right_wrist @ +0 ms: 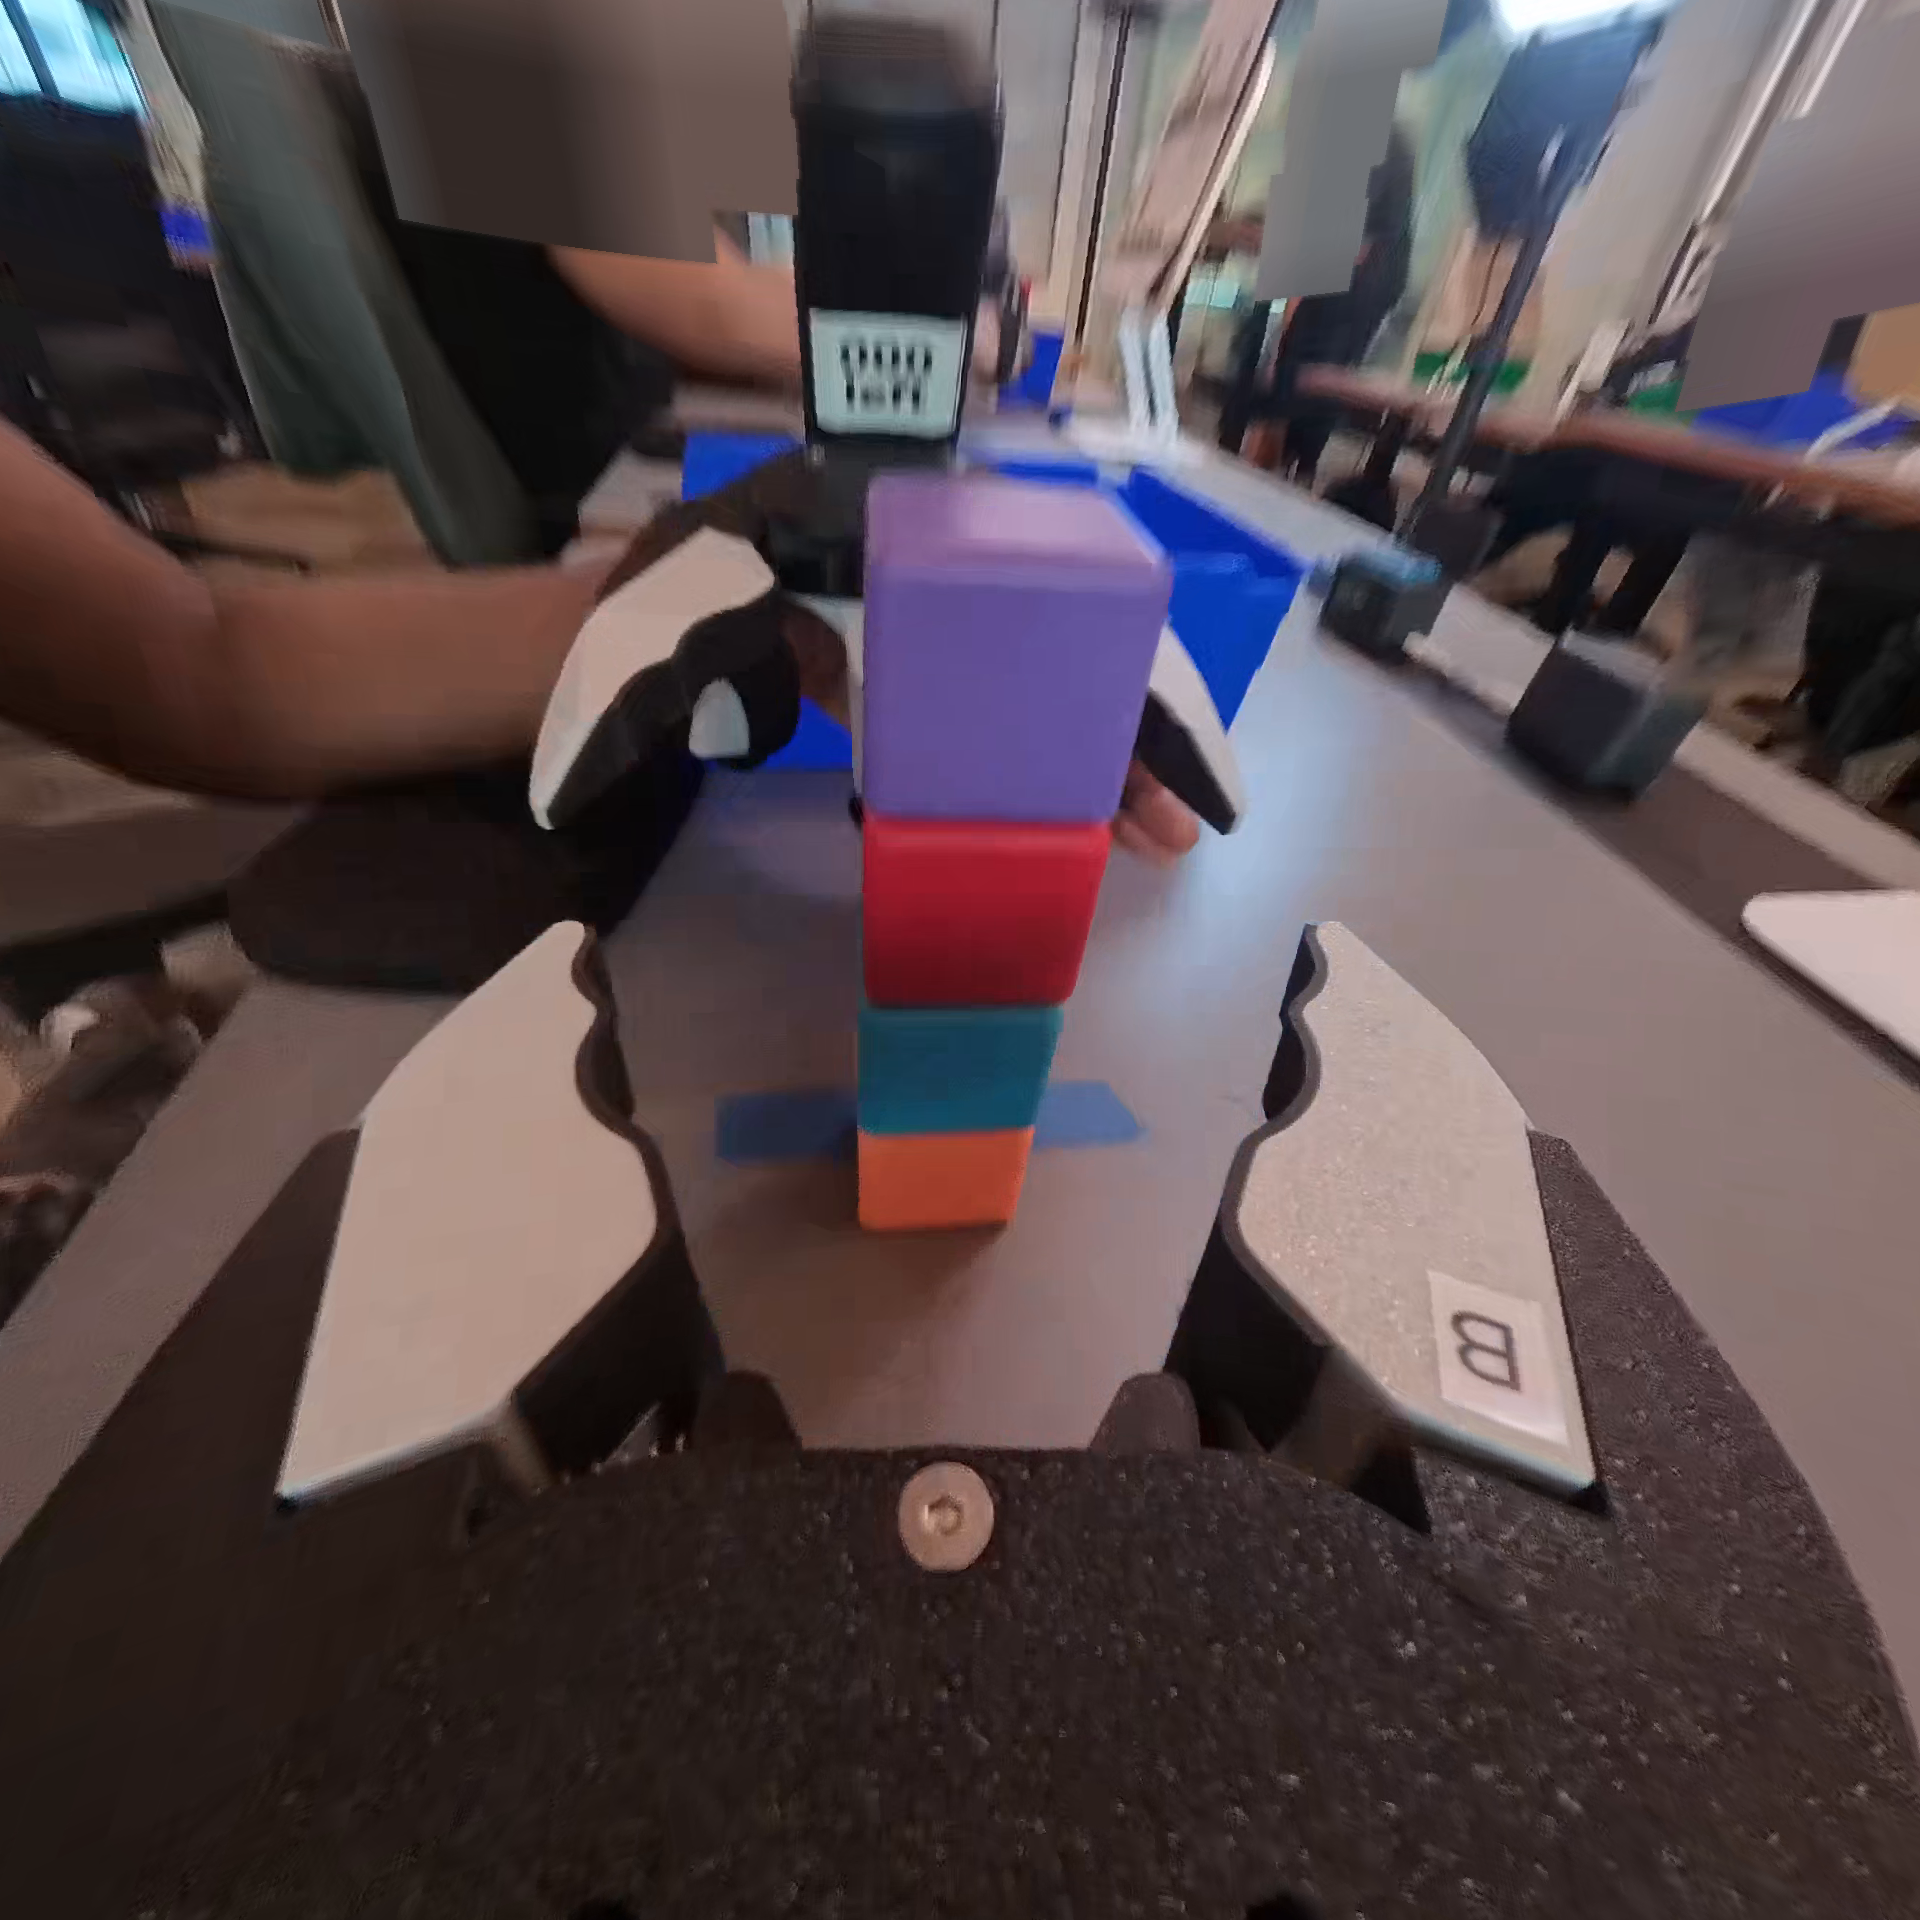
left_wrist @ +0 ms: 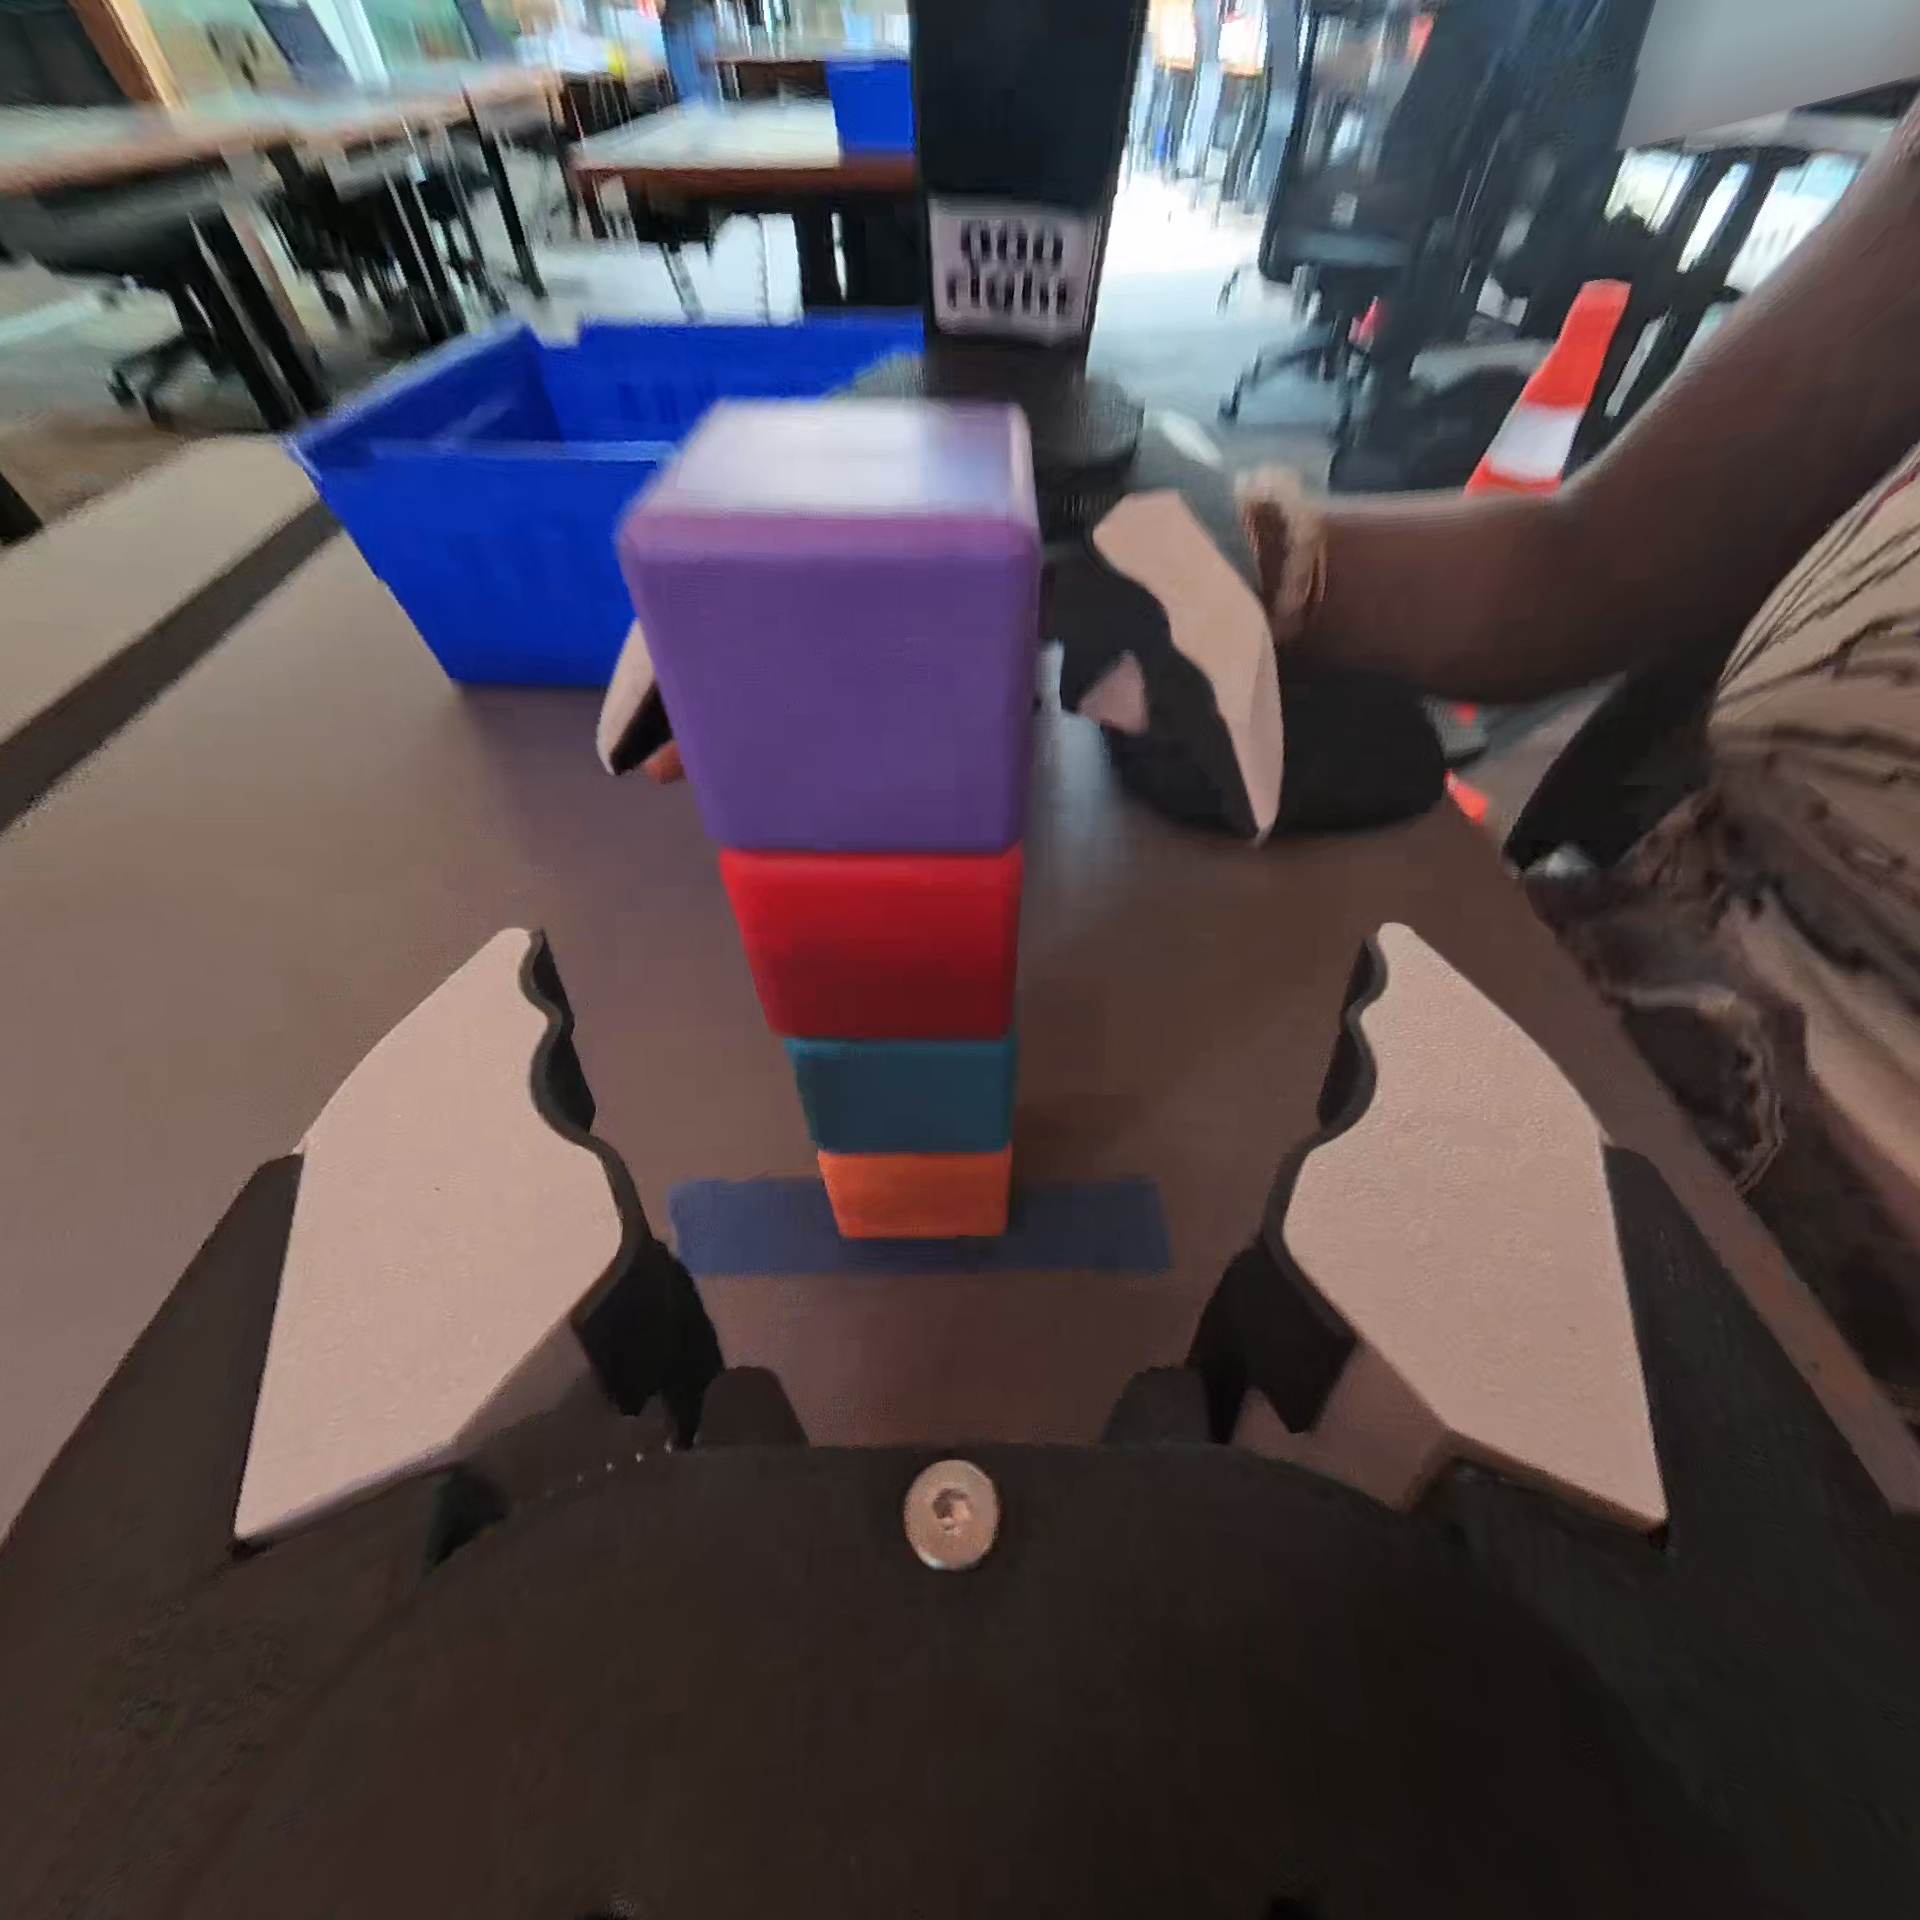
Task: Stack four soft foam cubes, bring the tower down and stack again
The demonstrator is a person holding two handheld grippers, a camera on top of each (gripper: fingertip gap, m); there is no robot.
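A tower of four foam cubes stands on a strip of blue tape [left_wrist: 758, 1226] on the dark table. From the top it is the purple cube [left_wrist: 842, 665], red cube [left_wrist: 878, 940], teal cube [left_wrist: 904, 1091] and orange cube [left_wrist: 914, 1190]. The right wrist view shows the same tower from the other side: purple [right_wrist: 1008, 665], red [right_wrist: 977, 904], teal [right_wrist: 956, 1065], orange [right_wrist: 940, 1174]. My left gripper [left_wrist: 956, 935] is open and empty, short of the tower. My right gripper [right_wrist: 948, 930] is open and empty, facing it from the opposite side. Each gripper's far fingers [left_wrist: 1195, 644] [right_wrist: 644, 665] show on either side of the purple cube.
A blue bin [left_wrist: 468, 520] sits on the table behind and left of the tower. A person's arm [left_wrist: 1558, 582] reaches in from the right. An orange and white cone [left_wrist: 1548, 405] stands on the floor. A white flat object [right_wrist: 1849, 966] lies at the table's right edge. Tip to tip, the grippers are about 4 cm apart.
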